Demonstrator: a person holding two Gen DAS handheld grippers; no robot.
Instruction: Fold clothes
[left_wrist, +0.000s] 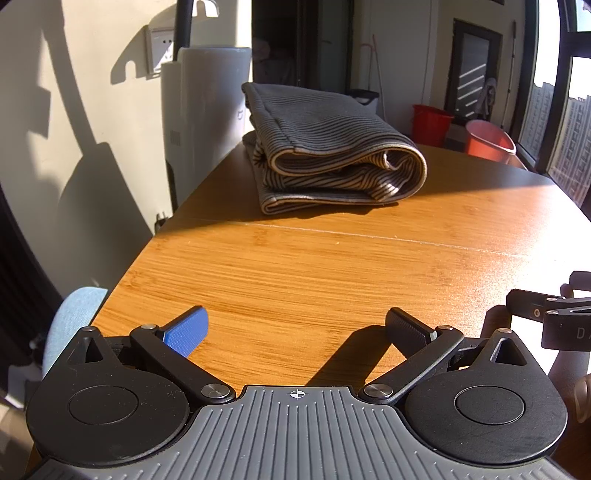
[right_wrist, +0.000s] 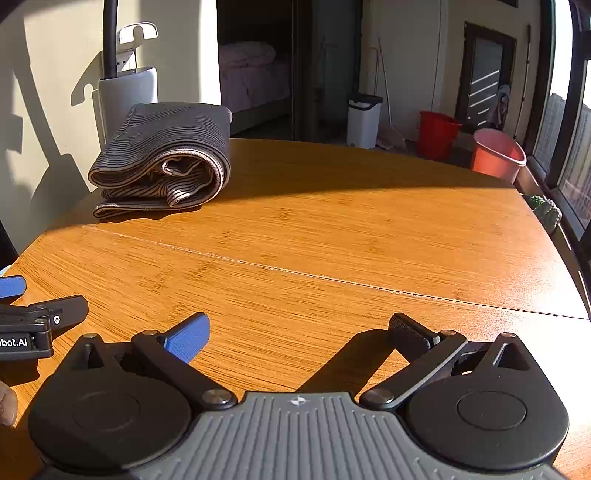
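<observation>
A grey and beige striped garment (left_wrist: 328, 155) lies folded in a thick bundle at the far left of the wooden table (left_wrist: 332, 266); the right wrist view shows the same garment (right_wrist: 166, 155) near the table's far left edge. My left gripper (left_wrist: 295, 326) is open over the near part of the table, well short of the garment, nothing between its fingers. My right gripper (right_wrist: 299, 330) is open too, beside the left one and equally far from the bundle. Part of the right gripper shows at the right edge of the left view, and part of the left gripper (right_wrist: 33, 325) at the left edge of the right view.
A white appliance (left_wrist: 207, 110) with a black pole stands against the wall behind the garment. On the floor beyond the table are a red bucket (right_wrist: 437, 134), a pink basin (right_wrist: 498, 155) and a white bin (right_wrist: 364, 120). A light blue chair (left_wrist: 74, 317) sits at the table's left.
</observation>
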